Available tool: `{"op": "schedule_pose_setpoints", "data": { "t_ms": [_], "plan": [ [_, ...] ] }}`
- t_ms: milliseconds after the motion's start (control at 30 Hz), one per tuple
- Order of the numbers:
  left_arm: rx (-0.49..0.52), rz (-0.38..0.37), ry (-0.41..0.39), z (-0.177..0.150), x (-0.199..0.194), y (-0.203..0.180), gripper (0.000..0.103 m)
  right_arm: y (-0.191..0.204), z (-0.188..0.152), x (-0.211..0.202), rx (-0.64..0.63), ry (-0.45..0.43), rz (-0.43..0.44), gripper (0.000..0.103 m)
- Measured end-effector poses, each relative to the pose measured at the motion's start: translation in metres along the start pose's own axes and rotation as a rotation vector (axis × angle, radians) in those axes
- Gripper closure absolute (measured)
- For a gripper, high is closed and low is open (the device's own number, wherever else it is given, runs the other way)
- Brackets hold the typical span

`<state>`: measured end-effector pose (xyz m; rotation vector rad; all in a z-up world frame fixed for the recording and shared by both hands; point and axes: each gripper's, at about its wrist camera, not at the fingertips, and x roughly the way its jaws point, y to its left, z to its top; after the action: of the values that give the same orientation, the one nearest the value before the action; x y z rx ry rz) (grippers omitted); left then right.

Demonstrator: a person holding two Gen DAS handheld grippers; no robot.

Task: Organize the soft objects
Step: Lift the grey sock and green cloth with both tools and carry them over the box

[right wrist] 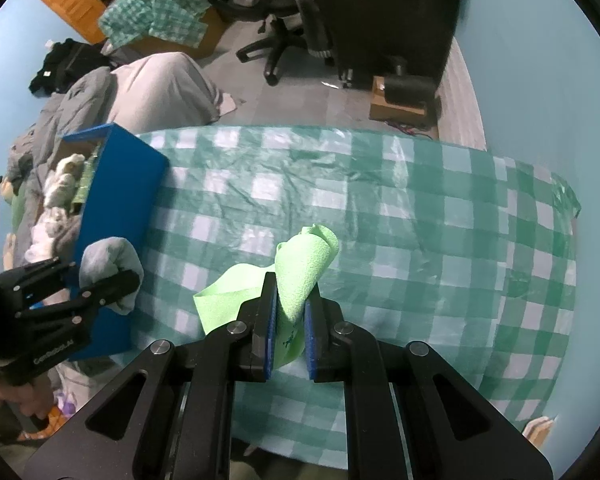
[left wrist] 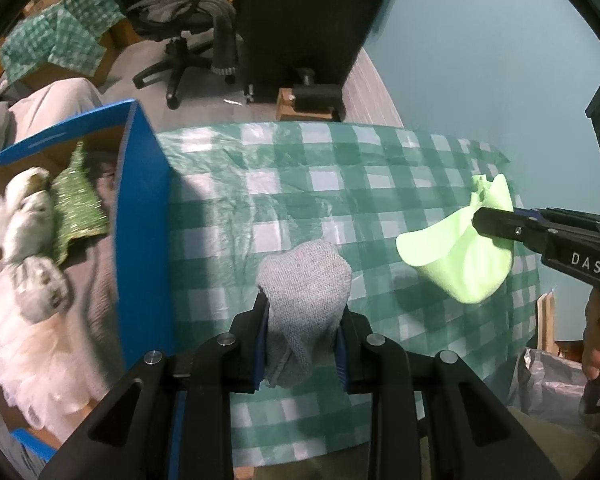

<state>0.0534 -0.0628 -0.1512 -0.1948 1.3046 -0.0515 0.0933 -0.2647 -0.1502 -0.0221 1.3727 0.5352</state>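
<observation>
Left wrist view: beside the blue box [left wrist: 140, 216], over the checked bench [left wrist: 340, 184], the left tool [left wrist: 302, 344] pinches a limp grey sock [left wrist: 304, 280], the right tool [left wrist: 488, 224] a light, floppy green cloth [left wrist: 452, 264], both likely best gripped mid-fold.

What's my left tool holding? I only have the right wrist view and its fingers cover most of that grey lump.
Observer: A grey knit cloth, pinched between the left tool pads.
Operator: What's deeper in the blue box?
Observer: A glittery green piece beside the plush toy, over white fluffy fabric.
Operator: How does my green cloth hang?
Observer: The green cloth sags below the right tool, clear of the table.
</observation>
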Motion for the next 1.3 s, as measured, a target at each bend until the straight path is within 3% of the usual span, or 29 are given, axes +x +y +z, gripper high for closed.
{"op": "schedule_pose_setpoints", "data": {
  "t_ms": [633, 1300],
  "plan": [
    [-0.100, 0.019, -0.075, -0.021, -0.063, 0.038, 0.076, 0.080, 0.023, -0.028, -0.129, -0.056, 0.107, 0.094],
    [-0.250, 0.108, -0.091, -0.065, -0.097, 0.128, 0.076, 0.199, 0.029, -0.015, -0.344, -0.027, 0.228, 0.093]
  ]
}}
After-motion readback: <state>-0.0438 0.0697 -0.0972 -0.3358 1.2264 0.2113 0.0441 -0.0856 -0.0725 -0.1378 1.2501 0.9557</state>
